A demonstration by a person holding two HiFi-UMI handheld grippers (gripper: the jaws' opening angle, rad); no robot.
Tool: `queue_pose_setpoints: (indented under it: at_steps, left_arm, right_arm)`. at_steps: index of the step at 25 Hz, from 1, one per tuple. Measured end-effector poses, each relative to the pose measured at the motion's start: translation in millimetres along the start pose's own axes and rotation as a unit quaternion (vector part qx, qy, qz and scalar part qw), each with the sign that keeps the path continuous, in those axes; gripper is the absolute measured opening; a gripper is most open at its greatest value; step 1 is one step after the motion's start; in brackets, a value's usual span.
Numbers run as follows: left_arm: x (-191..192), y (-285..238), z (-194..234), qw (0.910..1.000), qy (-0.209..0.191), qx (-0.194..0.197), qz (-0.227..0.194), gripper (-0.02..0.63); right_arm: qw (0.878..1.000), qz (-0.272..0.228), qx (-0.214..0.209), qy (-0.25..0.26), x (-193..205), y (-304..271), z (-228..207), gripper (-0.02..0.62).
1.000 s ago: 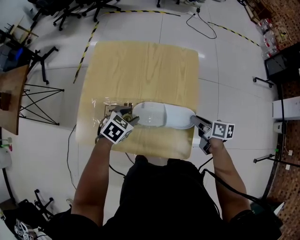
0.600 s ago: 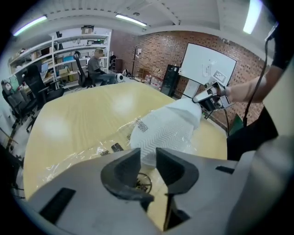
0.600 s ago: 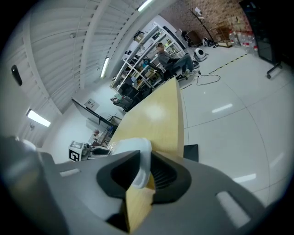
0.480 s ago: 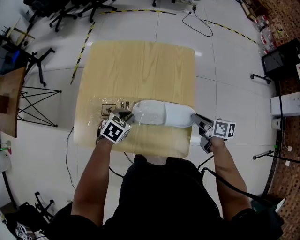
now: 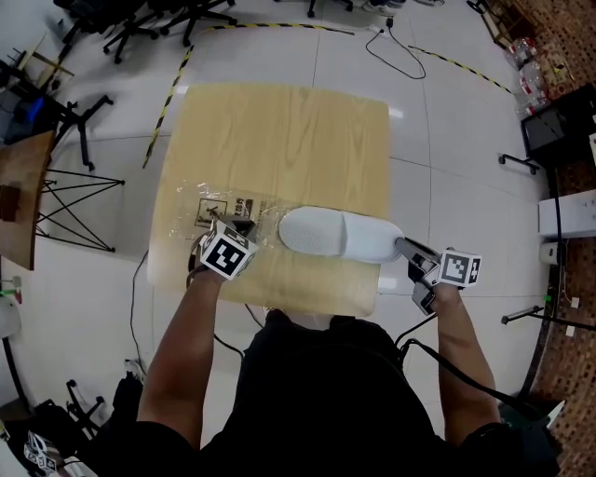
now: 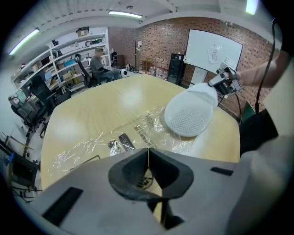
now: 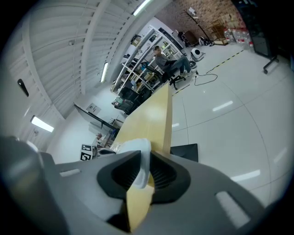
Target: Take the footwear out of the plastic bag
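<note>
You work at a pale wooden desk [image 5: 279,140] seen from above, a gripper in each hand. The left gripper [image 5: 244,226], at 8 o'clock on the desktop, points steeply down onto a clear plastic bag [image 5: 186,216] that lies flat with a printed label [image 5: 212,212] showing through the film. Its jaws have just closed and stand clenched together on the film, with no gap between them in the left gripper view [image 6: 148,152].

The footwear is a white slipper [image 5: 340,235] lying at 5 o'clock on the desk, lengthwise from 9 to 3. Its toe end sits at the bag's crumpled open edge, and whether it is clear of the film cannot be told. Its other end reaches past the desk's right edge. There the right gripper [image 5: 402,245] has it: the jaws have just been closing and now grasp the slipper's rim, a white edge pinched between the dark pads in the right gripper view [image 7: 142,172].

From the left gripper's side the slipper [image 6: 190,112] shows its ribbed, zigzag sole, raised over the wrinkled bag [image 6: 92,147].

Each gripper carries its marker cube, the left one [image 5: 226,255] over the desk's near edge, the right one [image 5: 461,268] off the desk at 4 o'clock. Office chairs [image 5: 140,19] stand at 11 o'clock, beyond striped floor tape [image 5: 172,88].
</note>
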State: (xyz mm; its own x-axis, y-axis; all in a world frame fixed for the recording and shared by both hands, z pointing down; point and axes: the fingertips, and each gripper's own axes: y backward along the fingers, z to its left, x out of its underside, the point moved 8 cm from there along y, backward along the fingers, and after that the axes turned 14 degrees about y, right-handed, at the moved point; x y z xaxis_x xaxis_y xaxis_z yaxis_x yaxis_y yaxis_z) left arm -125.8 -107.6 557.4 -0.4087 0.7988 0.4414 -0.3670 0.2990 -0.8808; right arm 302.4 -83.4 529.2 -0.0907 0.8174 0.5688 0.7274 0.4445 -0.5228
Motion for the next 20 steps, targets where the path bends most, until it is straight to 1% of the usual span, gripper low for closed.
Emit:
queue_pose_setpoints:
  at_steps: [4,7,9,12,14,16,20]
  left_arm:
    - [0,4,26,0.9991,0.015,-0.039,0.01,0.011]
    - [0,9,50,0.9967,0.031,-0.074,0.011,0.011]
    - [1,13,65,0.9946,0.045,-0.093,0.006,0.011]
    - [-7,17,77,0.9924,0.064,-0.104,-0.014,0.011]
    - [-18,15,77,0.9914,0.077,-0.101,-0.031,0.011]
    - [-33,8,69,0.9915,0.088,-0.084,-0.048,0.011]
    - [-72,-11,36,0.9926,0.094,-0.018,-0.074,0.011]
  right_arm:
    - [1.0,0.0,-0.001,-0.006,4,10,-2,0.063]
    - [1.0,-0.002,0.001,-0.011,8,14,-3,0.063]
    - [1.0,-0.001,-0.007,-0.014,10,14,-2,0.061]
    - [0.999,0.006,-0.029,-0.014,13,10,3,0.059]
    - [0.999,0.015,-0.038,-0.012,17,1,11,0.058]
    - [0.999,0.024,-0.042,-0.009,22,-13,22,0.058]
    - [0.998,0.034,-0.043,0.001,27,-46,48,0.06]
